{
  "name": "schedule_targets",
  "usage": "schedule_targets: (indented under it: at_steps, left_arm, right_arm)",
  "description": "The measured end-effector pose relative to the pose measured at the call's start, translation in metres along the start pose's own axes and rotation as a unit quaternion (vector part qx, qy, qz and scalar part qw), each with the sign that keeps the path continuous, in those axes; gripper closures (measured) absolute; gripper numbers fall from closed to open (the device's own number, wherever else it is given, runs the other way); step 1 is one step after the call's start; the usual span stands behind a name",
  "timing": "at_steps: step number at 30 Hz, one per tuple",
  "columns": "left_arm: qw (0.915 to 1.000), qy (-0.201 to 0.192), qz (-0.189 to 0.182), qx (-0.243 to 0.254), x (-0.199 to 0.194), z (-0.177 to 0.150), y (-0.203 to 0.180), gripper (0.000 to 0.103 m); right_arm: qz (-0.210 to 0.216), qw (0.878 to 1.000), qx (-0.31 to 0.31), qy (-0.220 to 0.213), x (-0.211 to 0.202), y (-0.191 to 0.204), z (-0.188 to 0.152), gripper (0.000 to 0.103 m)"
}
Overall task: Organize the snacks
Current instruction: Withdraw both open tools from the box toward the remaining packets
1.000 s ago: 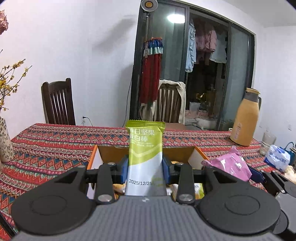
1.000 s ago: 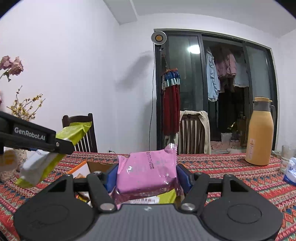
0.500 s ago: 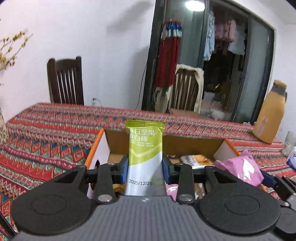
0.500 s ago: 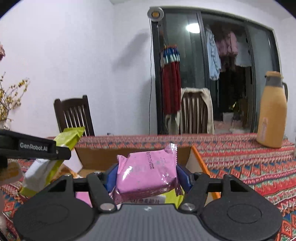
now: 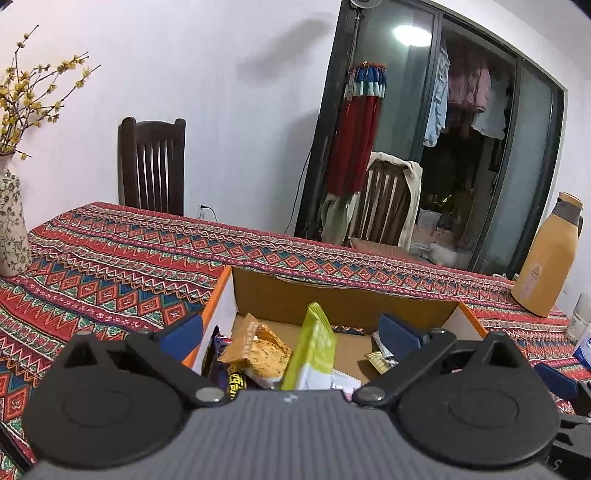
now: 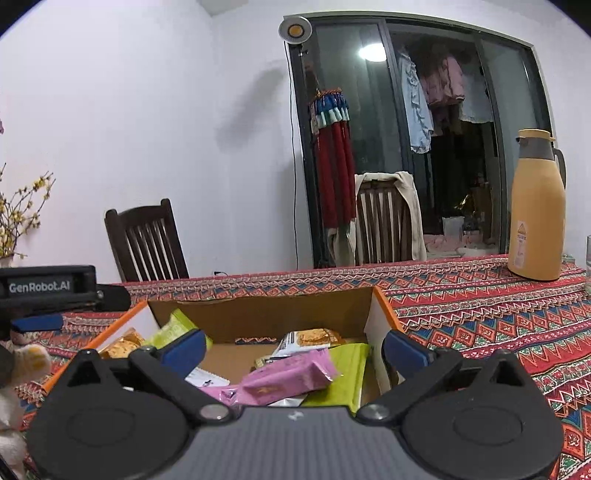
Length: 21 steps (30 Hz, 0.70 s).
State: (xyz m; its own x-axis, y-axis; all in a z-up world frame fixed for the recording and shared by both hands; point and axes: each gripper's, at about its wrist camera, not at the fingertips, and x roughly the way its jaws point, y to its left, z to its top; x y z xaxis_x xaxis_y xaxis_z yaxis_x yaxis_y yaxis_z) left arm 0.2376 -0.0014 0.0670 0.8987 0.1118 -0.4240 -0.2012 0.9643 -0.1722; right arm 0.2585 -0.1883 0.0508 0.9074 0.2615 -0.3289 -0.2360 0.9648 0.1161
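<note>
Green snack bar [image 5: 313,350] and pink snack pack [image 6: 288,380] lie loose in my cardboard box [image 5: 343,301] on the cloth-covered counter [image 5: 110,266], with my left gripper [image 5: 291,334] and right gripper [image 6: 293,349] both spread wide above them, holding nothing.

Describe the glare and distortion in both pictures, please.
Left wrist view: ceiling lamp reflection glares on the glass door, whose frame bows. Right wrist view: the same glare; dark corners, straight table edge curves.
</note>
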Motion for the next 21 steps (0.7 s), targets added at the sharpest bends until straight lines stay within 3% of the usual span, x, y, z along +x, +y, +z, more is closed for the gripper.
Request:
schedule_targets:
  at_steps: [21]
  left_arm:
    - [0.9998,0.005,-0.009,0.019,-0.007,-0.002,-0.011,0.000]
  right_arm:
    - [-0.001,1.000,0.004,0.005,-0.008,-0.001,0.002,0.000]
